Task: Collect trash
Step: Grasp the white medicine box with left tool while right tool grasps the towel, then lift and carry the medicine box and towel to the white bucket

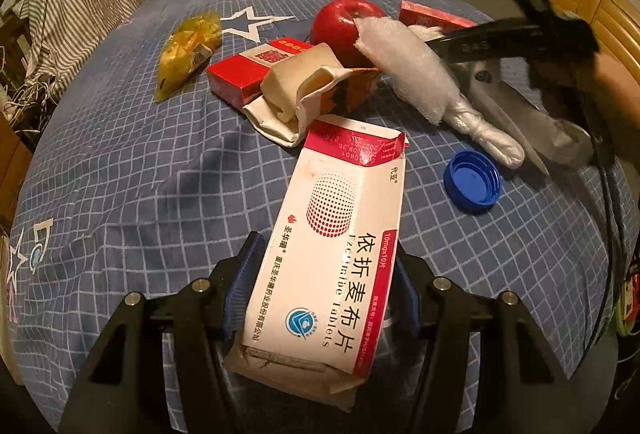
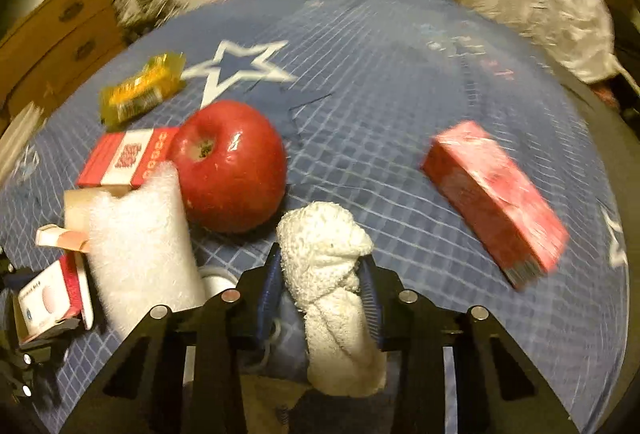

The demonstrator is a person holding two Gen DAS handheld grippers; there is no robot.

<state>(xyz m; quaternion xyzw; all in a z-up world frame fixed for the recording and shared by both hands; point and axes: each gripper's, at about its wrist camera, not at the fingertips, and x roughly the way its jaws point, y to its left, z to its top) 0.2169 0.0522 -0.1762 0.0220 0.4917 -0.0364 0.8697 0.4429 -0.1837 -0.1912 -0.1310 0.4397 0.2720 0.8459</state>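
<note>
The left tongs (image 1: pixel 324 274) pinch an opened tablet box (image 1: pixel 336 254) (what it contains cannot be told) above the blue checked bedsheet (image 1: pixel 140 174). The right tongs (image 2: pixel 320 278) clamp a rolled white cloth (image 2: pixel 332 274). An apple (image 2: pixel 230 164), foam sheet (image 2: pixel 140 246), red boxes (image 2: pixel 494 202) and a blue cap (image 1: pixel 473 181) lie nearby.

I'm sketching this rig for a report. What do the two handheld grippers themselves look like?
Both the left gripper and right gripper have black angular frames with triangular cutouts, round silver bolt heads and ribbed blue finger pads. From the left view, the right one carries a green light.
</note>
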